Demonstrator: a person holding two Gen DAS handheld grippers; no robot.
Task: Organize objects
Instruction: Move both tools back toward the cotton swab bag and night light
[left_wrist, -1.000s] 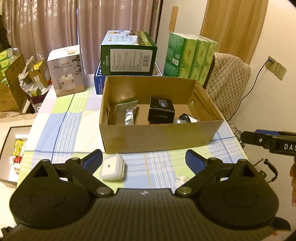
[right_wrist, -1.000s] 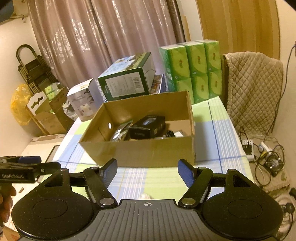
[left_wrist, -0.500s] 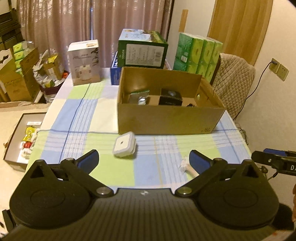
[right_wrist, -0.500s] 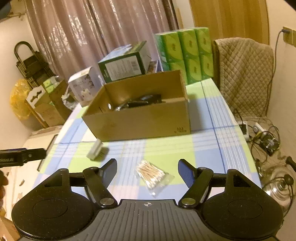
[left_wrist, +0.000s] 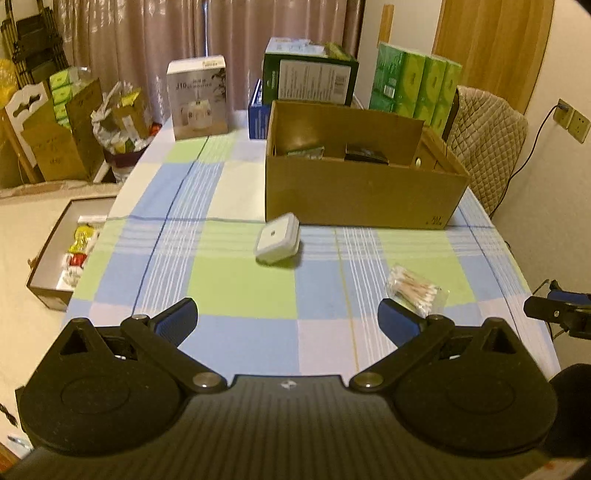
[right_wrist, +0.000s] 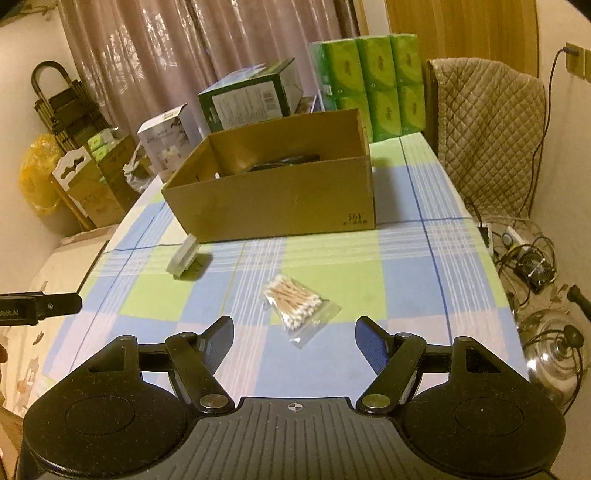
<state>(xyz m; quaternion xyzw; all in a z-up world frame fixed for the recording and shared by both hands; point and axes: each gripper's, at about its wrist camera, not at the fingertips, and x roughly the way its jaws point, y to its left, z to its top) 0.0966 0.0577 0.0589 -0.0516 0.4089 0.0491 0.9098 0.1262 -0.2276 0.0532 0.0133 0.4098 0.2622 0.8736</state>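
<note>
Hiding most contents – cardboard box (right_wrist: 280, 199) walls, dark items (left_wrist: 365, 153) indistinct

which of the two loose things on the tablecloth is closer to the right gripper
The clear bag of cotton swabs, lying just ahead of the open right gripper. The white square case sits farther off, beside the cardboard box.

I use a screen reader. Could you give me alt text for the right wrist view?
The open right claw hovers over a checked tablecloth, just short of a bag of swabs. Beyond lie a white case and a cardboard box.
</note>
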